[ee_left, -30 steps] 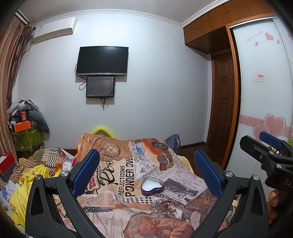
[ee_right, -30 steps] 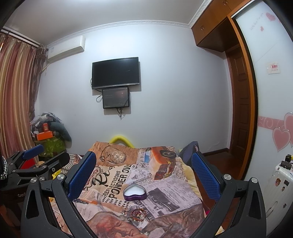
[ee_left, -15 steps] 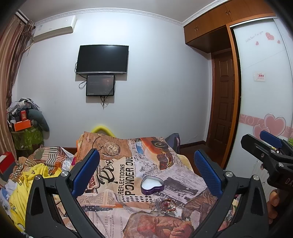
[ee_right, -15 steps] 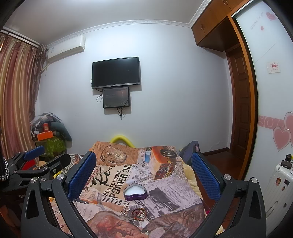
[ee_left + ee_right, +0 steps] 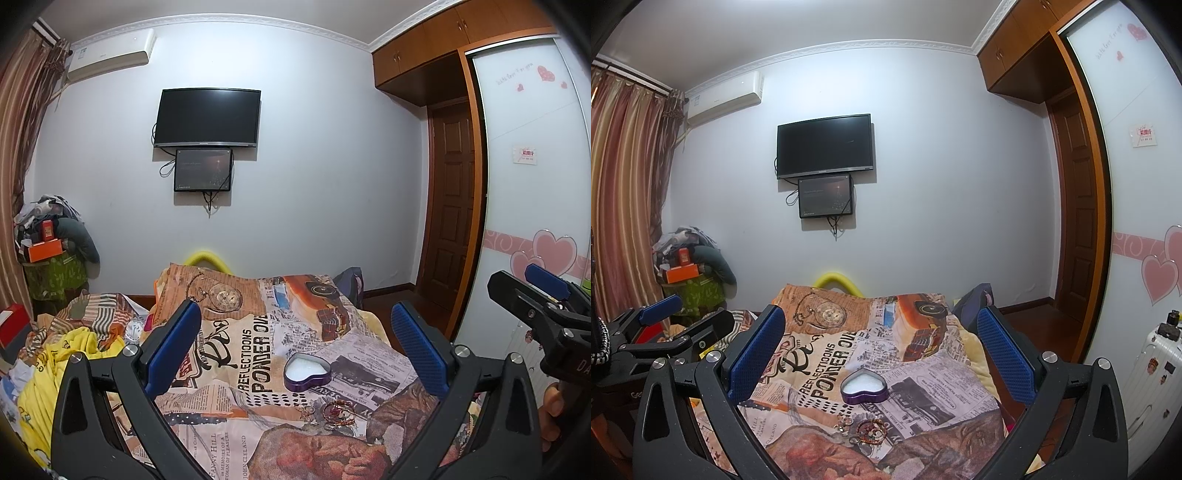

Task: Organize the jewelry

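A purple heart-shaped tin (image 5: 306, 371), open with a white lining, sits on the printed bed cover (image 5: 236, 332); it also shows in the right wrist view (image 5: 863, 386). A small pile of jewelry (image 5: 334, 412) with red-bead bracelets and a ring lies just in front of it, and shows in the right wrist view too (image 5: 867, 430). My left gripper (image 5: 295, 343) is open and empty, held above the bed short of the tin. My right gripper (image 5: 881, 347) is open and empty, at about the same distance.
The bed's right edge drops to a wooden floor (image 5: 1034, 317) beside the wardrobe (image 5: 532, 184). Yellow clothes (image 5: 59, 362) lie at the left. A white suitcase (image 5: 1152, 376) stands at the right. A TV (image 5: 208, 118) hangs on the far wall.
Both views have shifted only slightly; the scene sits a touch lower in the left view. Both grippers stay open and nothing on the bed has moved.
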`<state>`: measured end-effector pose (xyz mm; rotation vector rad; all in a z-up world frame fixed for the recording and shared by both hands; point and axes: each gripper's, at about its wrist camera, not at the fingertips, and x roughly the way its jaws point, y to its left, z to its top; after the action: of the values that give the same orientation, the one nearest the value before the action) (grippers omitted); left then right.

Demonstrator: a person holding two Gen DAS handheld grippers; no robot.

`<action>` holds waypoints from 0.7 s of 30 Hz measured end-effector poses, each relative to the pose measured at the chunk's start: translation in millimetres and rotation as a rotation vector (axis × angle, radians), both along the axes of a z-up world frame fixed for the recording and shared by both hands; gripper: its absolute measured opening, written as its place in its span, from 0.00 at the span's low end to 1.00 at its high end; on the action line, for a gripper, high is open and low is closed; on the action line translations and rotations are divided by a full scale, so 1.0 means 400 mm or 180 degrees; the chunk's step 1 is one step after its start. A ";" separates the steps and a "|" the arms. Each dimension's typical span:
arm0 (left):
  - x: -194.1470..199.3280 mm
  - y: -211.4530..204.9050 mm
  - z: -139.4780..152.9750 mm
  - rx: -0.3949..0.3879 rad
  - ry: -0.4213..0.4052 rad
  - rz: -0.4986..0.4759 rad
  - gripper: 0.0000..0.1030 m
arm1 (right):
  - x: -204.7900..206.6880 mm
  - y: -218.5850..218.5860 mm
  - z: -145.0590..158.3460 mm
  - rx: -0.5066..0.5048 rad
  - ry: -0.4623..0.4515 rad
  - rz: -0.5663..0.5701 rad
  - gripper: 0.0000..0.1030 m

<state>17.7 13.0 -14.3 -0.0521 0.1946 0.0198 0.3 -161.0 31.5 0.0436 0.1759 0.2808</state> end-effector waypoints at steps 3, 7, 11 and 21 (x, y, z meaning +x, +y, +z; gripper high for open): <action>0.002 0.001 -0.001 0.0003 0.0010 0.0004 1.00 | -0.001 0.003 -0.002 0.0004 0.0010 0.0005 1.00; 0.012 0.004 -0.006 -0.0006 0.0036 0.0009 1.00 | 0.000 0.014 -0.008 -0.0011 0.0034 0.0009 1.00; 0.031 0.011 -0.016 -0.0004 0.0096 0.0018 1.00 | 0.013 0.018 -0.009 -0.0032 0.0084 0.0004 1.00; 0.138 0.049 -0.083 -0.0029 0.0491 0.0117 1.00 | 0.085 0.015 -0.040 -0.0120 0.0362 -0.0039 1.00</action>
<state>72.7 32.6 -47.3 -0.0634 0.3478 0.0598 34.5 -155.2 15.5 0.0233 0.2938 0.2628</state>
